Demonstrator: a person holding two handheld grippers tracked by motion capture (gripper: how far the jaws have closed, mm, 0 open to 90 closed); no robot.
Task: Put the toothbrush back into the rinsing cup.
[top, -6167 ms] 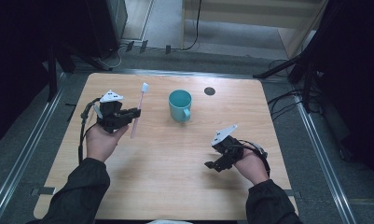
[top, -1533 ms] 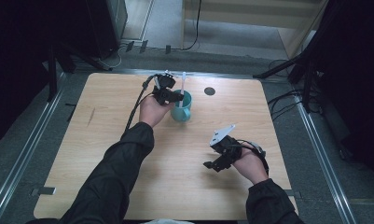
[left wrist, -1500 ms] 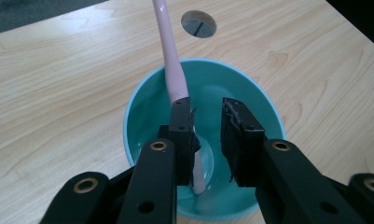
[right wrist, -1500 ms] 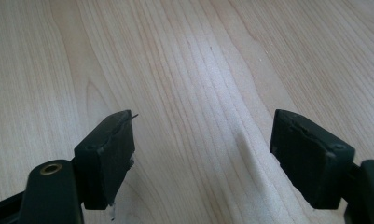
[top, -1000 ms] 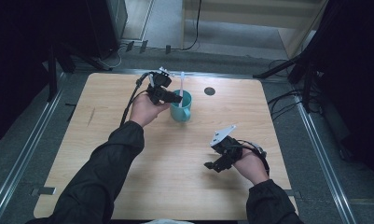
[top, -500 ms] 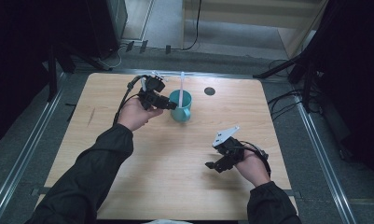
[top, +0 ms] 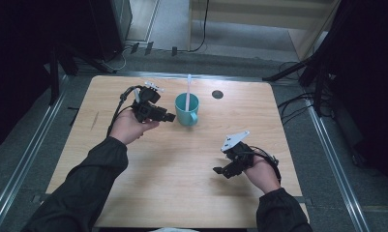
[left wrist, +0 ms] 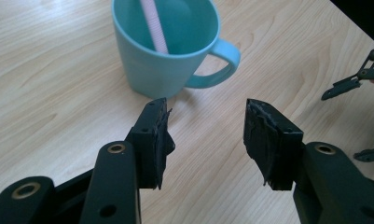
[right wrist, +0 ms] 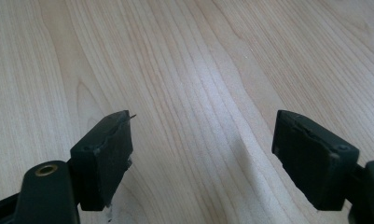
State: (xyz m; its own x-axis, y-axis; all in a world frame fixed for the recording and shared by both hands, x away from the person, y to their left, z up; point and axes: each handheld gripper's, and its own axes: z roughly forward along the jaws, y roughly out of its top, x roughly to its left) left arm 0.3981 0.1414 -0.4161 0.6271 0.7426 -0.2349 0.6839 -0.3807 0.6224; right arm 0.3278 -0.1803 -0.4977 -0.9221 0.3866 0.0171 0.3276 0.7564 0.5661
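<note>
- Teal ceramic mug with side handle [top: 187,109]: upright on the far middle of the table, handle toward the near side.
- White-and-pink plastic toothbrush [top: 188,92]: stands inside the mug, leaning on its rim, head up.
- Left gripper [top: 170,117]: just left of the mug, jaws wide and just been opening, nothing between them.
- Right gripper [top: 220,171]: near right of the table, well apart from the mug, jaws wide, empty.
- Risk, as a judgement: the left gripper sits close to the mug; a sideways nudge could tip it and spill the toothbrush out.
- Pale wood-grain table [top: 182,183]: bare apart from a dark round hole [top: 217,94] near the far edge.
- Room: grey floor, metal rails, cables, dark stands around.
</note>
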